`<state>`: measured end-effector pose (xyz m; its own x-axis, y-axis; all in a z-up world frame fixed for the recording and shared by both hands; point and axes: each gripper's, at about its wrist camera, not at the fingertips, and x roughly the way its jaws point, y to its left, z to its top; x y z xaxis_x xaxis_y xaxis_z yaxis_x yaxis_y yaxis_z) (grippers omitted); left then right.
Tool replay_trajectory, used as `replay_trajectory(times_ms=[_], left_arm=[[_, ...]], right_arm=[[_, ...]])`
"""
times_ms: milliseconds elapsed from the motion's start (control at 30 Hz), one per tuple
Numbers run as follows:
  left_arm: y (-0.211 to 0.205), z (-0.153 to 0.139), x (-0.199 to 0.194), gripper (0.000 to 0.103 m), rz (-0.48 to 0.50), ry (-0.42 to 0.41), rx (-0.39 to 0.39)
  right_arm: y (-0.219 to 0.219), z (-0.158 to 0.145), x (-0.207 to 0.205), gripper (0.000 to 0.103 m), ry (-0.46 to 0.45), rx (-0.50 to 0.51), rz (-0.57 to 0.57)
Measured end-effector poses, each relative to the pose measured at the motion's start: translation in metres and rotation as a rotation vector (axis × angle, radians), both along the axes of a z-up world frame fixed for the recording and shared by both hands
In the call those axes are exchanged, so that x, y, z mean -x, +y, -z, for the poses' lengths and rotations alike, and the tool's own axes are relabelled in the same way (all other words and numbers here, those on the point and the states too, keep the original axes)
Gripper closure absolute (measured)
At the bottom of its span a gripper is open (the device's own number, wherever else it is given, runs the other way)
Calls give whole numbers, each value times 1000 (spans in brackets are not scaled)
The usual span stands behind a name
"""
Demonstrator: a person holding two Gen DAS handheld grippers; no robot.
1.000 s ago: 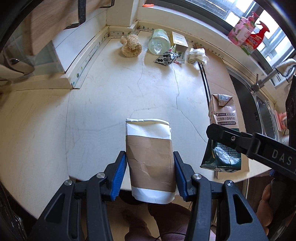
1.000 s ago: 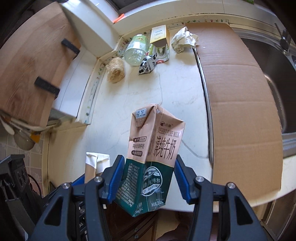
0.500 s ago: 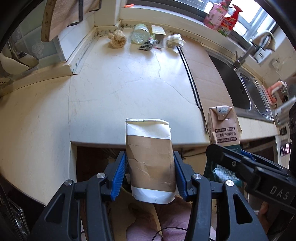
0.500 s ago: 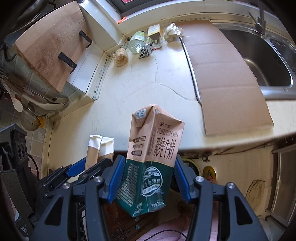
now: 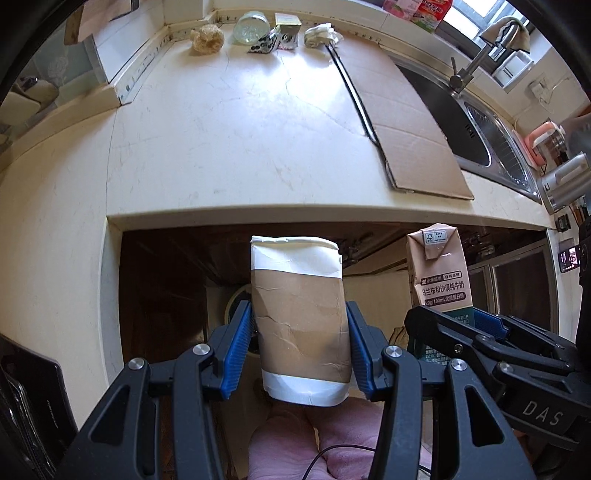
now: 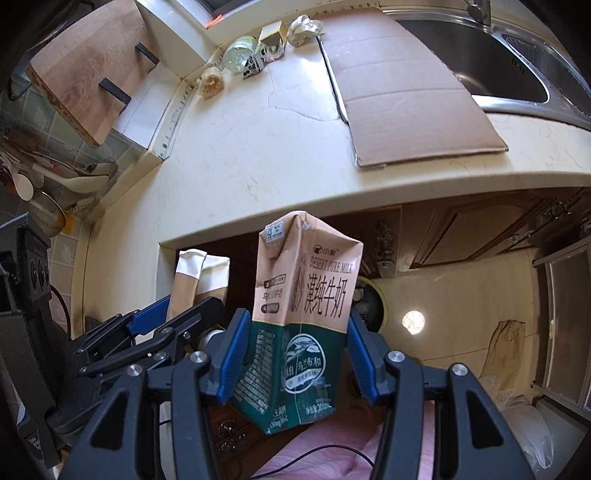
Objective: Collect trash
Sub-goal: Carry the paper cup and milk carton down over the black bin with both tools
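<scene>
**Both tongs loaded, heading for the bin under the table**

Left wrist view: the left tongs (image 5: 300, 345) are clamping a crumpled paper cup (image 5: 301, 321) by its brown sleeve, blue pads pressing both sides, the cup hanging out past the edge of the table (image 5: 236, 122). Right behind it there's a round, dark-mouthed thing that I'm guessing is the trash can (image 5: 240, 306), but the cup and the pads are covering most of it. For the drop, I'd be getting the cup squarely over that opening before easing the squeeze, since a light paper cup is going to drift or bounce off a rim. The right tongs (image 5: 443, 321) are poking in from the right with the milk carton (image 5: 439, 273), so don't bump the two together.

Right wrist view: the right tongs (image 6: 295, 354) are gripping the carton (image 6: 306, 317) around its green lower half, and it's sitting tilted, bottom corner hanging low. A round rim is peeking out just right of it, the rest hidden. I'd lower the carton corner-first. The cup is showing at the left, partly cut off by the left tongs (image 6: 181, 314).

More trash is sitting along the back wall: a jar (image 6: 240, 57), a small box (image 6: 271, 33), a crumpled wad (image 6: 304, 27). Too small to read.
</scene>
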<state>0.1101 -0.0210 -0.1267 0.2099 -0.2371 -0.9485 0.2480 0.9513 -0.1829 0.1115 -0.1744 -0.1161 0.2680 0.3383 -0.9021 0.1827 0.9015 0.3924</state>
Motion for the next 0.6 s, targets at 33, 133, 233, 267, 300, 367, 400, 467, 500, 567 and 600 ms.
replay_trajectory(times_ms=[33, 133, 233, 267, 300, 367, 400, 467, 500, 567, 600], left_arm=[[3, 4, 3, 56, -5, 8, -1], [5, 18, 5, 56, -21, 37, -8], [4, 34, 9, 56, -27, 62, -15], [4, 39, 9, 56, -29, 68, -21], [3, 44, 10, 56, -32, 74, -27], [4, 58, 12, 56, -44, 96, -30], [4, 66, 13, 56, -49, 110, -28], [5, 81, 13, 56, -59, 128, -34], [5, 89, 14, 56, -64, 133, -40], [6, 105, 13, 56, -75, 136, -45], [6, 112, 13, 56, -80, 137, -46]], right_arm=[[0, 4, 1, 51, 10, 0, -5], [0, 15, 3, 51, 33, 0, -18], [-3, 28, 5, 51, 60, -1, -24], [-4, 33, 6, 51, 68, 2, -28], [-5, 39, 7, 51, 79, 6, -30], [-6, 52, 6, 51, 105, 8, -37], [-6, 59, 6, 51, 121, 10, -43], [-5, 75, 6, 51, 140, 24, -55], [-5, 82, 6, 51, 147, 30, -61], [-2, 99, 5, 51, 163, 33, -74], [-1, 108, 5, 51, 170, 31, -81]])
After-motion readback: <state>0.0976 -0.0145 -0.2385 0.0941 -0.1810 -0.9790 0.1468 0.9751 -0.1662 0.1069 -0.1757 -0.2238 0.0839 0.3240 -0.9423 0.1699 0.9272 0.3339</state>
